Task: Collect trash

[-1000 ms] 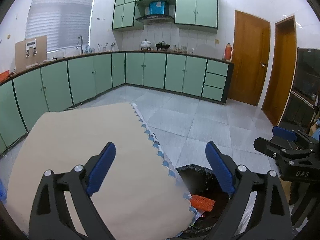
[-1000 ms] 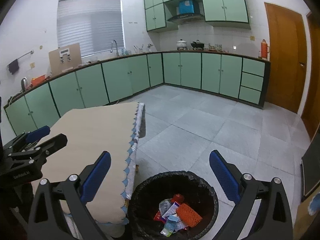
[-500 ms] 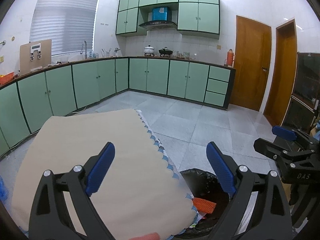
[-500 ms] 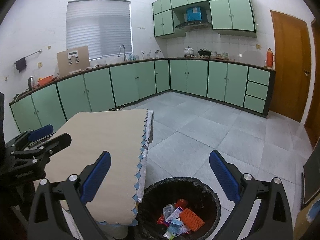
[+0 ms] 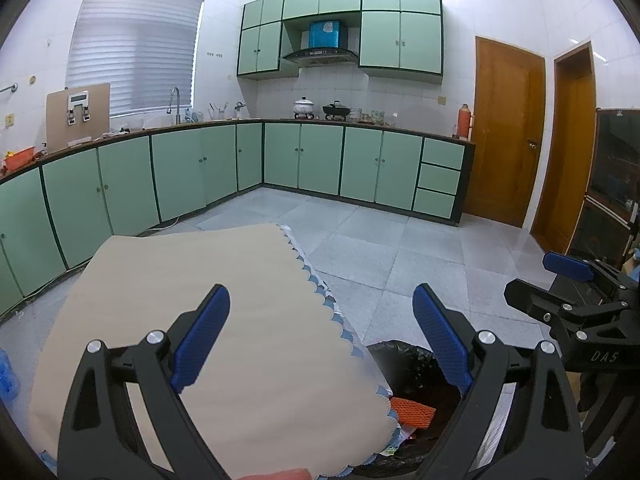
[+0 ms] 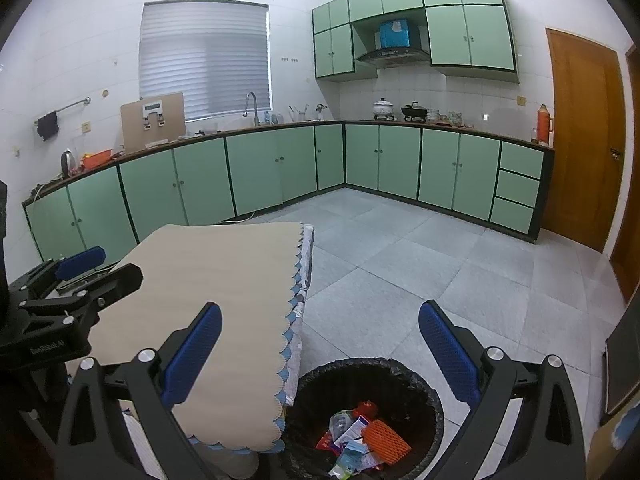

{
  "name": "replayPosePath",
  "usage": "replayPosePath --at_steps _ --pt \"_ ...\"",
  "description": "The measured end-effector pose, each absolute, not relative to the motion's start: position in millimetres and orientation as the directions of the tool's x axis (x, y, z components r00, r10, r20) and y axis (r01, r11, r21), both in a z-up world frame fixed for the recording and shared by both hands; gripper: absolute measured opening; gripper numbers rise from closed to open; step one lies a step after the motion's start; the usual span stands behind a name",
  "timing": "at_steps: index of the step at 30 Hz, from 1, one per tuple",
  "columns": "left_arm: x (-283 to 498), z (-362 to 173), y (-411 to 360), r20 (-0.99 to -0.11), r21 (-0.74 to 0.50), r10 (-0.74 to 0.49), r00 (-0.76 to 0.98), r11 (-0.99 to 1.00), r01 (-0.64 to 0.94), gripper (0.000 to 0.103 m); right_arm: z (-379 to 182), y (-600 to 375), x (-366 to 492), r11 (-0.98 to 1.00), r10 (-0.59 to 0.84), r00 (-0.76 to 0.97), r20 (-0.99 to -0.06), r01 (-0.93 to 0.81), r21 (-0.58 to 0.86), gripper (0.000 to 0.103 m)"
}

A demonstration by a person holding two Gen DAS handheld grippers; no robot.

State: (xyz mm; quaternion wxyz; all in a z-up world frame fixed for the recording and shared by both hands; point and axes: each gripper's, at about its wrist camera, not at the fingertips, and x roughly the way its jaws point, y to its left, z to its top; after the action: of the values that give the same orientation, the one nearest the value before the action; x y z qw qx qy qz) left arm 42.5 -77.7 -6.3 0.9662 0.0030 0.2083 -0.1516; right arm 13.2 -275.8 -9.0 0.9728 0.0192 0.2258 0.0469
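Observation:
A black-lined trash bin [image 6: 432,400] stands on the floor beside the table; it holds an orange mesh piece [image 6: 386,442], wrappers and other trash. In the left wrist view the bin [image 5: 404,364] peeks out past the table corner, with the orange piece [image 5: 412,412] visible. My left gripper [image 5: 320,340] is open and empty above the table. My right gripper [image 6: 320,354] is open and empty above the bin and table edge. Each gripper shows in the other's view: the right [image 5: 576,300], the left [image 6: 68,284].
A table with a beige cloth with blue scalloped trim [image 5: 200,280] [image 6: 224,280] fills the lower left. Green cabinets [image 6: 280,164] line the far walls, wooden doors [image 6: 580,140] stand at the right. A grey tiled floor [image 6: 440,268] lies between.
Both grippers have risen and tilted up a little, so the table and bin sit lower in the views. Both stay open and empty.

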Motion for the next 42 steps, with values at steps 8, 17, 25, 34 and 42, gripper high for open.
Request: replayPosePath --at_steps 8,17,25,34,42 --pt "39.4 -5.3 -76.6 -0.399 -0.055 -0.291 0.87 0.954 0.294 0.09 -6.9 -274.0 11.3 0.995 0.099 0.896 -0.433 -0.084 0.055 0.097" --pt "37.0 -2.9 -78.9 -0.392 -0.055 -0.289 0.873 0.955 0.291 0.09 -6.0 -273.0 9.0 0.995 0.1 0.897 -0.43 -0.086 0.052 0.097" --pt "35.6 -0.8 -77.2 -0.388 -0.055 -0.289 0.875 0.955 0.291 0.09 -4.6 -273.3 7.9 0.995 0.1 0.898 -0.428 -0.086 0.051 0.097" --pt "33.6 0.0 -78.8 -0.386 -0.054 -0.287 0.877 0.956 0.289 0.09 -2.0 -271.2 5.9 0.995 0.098 0.899 -0.427 -0.087 0.046 0.097" --pt "32.8 0.8 -81.5 -0.385 -0.055 -0.286 0.878 0.956 0.288 0.09 0.5 -268.2 4.6 0.995 0.099 0.9 -0.425 -0.089 0.042 0.097"
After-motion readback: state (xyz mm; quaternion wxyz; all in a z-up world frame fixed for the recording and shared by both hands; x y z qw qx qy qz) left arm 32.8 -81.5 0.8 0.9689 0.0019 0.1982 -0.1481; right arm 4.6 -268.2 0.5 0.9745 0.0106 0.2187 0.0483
